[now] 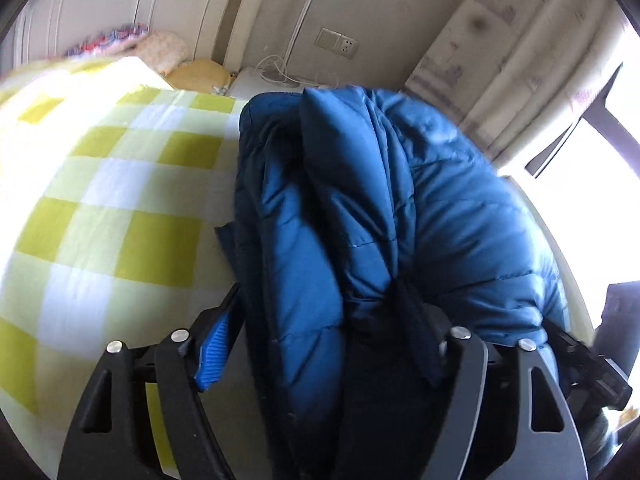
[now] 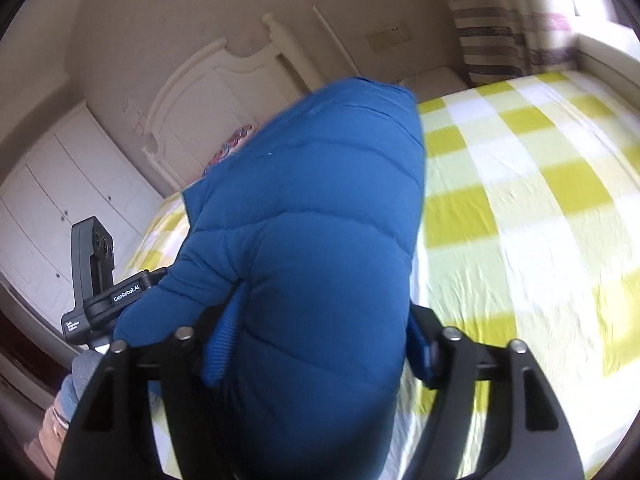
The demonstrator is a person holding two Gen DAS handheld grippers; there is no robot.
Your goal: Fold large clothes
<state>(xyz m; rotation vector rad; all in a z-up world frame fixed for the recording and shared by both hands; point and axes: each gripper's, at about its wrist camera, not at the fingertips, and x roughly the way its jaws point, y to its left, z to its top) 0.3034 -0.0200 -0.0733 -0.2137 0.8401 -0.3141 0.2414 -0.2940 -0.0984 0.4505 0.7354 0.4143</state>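
A blue puffer jacket [image 1: 400, 208] with a dark lining is bunched up and held above the bed. My left gripper [image 1: 320, 340] is shut on a thick fold of the jacket, which fills the space between its blue-padded fingers [image 1: 212, 356]. My right gripper [image 2: 320, 340] is shut on another bulky part of the jacket [image 2: 320, 220], which hangs between its fingers [image 2: 224, 344] and hides most of the view ahead. The left gripper's body [image 2: 100, 280] shows at the left of the right wrist view, close beside the jacket.
A bed with a yellow and white checked sheet [image 1: 112, 208] lies under the jacket and also shows in the right wrist view [image 2: 520, 208]. A white headboard [image 2: 208, 108], pillows [image 1: 168, 52], a white wardrobe [image 2: 60, 200] and a curtain [image 1: 520, 60] surround it.
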